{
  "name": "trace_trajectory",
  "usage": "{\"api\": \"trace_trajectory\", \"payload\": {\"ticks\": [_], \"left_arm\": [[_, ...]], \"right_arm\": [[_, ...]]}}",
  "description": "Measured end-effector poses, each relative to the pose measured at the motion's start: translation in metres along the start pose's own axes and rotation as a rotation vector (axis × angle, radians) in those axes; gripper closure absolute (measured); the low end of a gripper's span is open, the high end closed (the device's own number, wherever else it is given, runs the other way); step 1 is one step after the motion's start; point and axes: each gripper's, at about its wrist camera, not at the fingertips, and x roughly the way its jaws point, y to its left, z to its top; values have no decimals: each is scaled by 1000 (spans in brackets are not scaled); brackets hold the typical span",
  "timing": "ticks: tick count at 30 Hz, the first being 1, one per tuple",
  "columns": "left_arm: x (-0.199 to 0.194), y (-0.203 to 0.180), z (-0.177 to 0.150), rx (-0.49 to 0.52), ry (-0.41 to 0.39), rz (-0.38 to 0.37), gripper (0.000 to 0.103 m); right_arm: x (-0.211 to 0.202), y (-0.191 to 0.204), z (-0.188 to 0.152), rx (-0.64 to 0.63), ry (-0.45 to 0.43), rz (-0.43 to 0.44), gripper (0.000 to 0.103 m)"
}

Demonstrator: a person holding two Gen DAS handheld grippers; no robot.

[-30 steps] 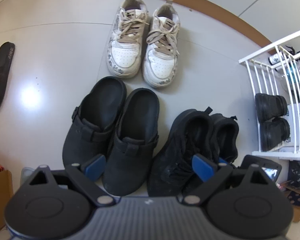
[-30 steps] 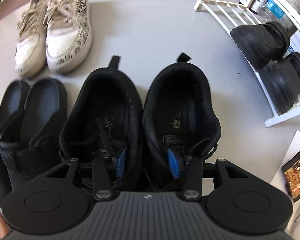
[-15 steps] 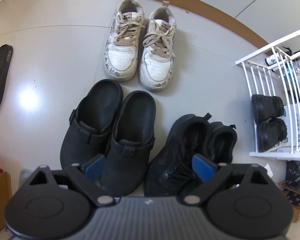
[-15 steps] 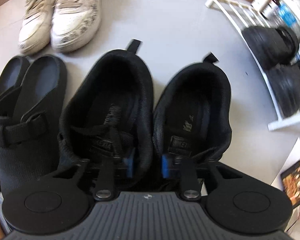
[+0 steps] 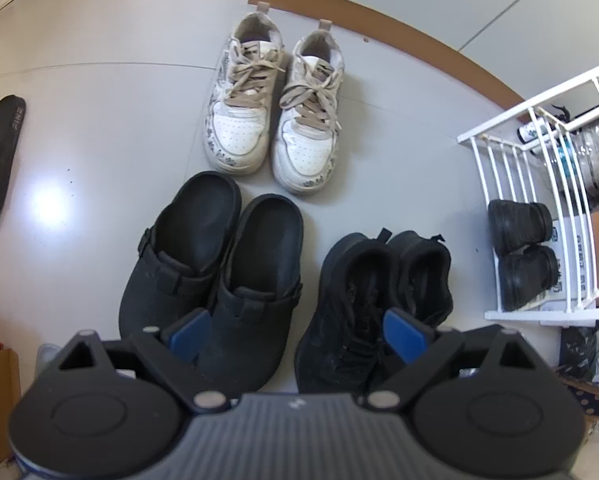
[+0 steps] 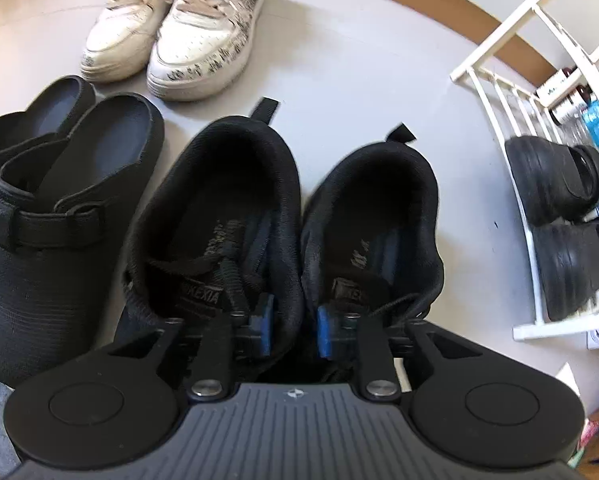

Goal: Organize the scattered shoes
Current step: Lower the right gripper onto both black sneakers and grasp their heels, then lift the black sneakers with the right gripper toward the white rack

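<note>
Right gripper (image 6: 292, 330) hangs low over the black sneakers (image 6: 283, 216), one pad inside each shoe, inner walls between them. Its jaws have just been opening; whether the pads press the walls cannot be told. Pinching both inner walls would move the two shoes as one. Sneakers sit on the floor, right of the clogs (image 5: 215, 276), nearer than the white sneakers (image 5: 275, 112), left of the rack (image 5: 539, 184). Left gripper (image 5: 297, 332) spread wide, empty, hovering.
</note>
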Motion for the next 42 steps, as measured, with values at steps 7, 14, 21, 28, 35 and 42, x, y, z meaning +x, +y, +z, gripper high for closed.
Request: {"api": "trace_trajectory", "payload": {"ticks": [7, 14, 21, 28, 35, 42], "left_arm": [[-4, -1, 1, 9, -4, -12, 8], [-13, -3, 2, 13, -30, -28, 8], [-9, -13, -8, 47, -14, -23, 8], [-21, -9, -6, 40, -52, -25, 8], [-30, -17, -7, 46, -76, -46, 8], [-41, -29, -5, 52, -100, -87, 8]], "right_arm": [[12, 9, 4, -34, 59, -4, 53], [11, 13, -2, -57, 4, -16, 84], [-1, -4, -5, 41, -37, 32, 88], [-8, -11, -17, 134, -67, 44, 89], [-29, -26, -16, 217, -132, 51, 89], [-79, -62, 9, 275, -208, 47, 89]]}}
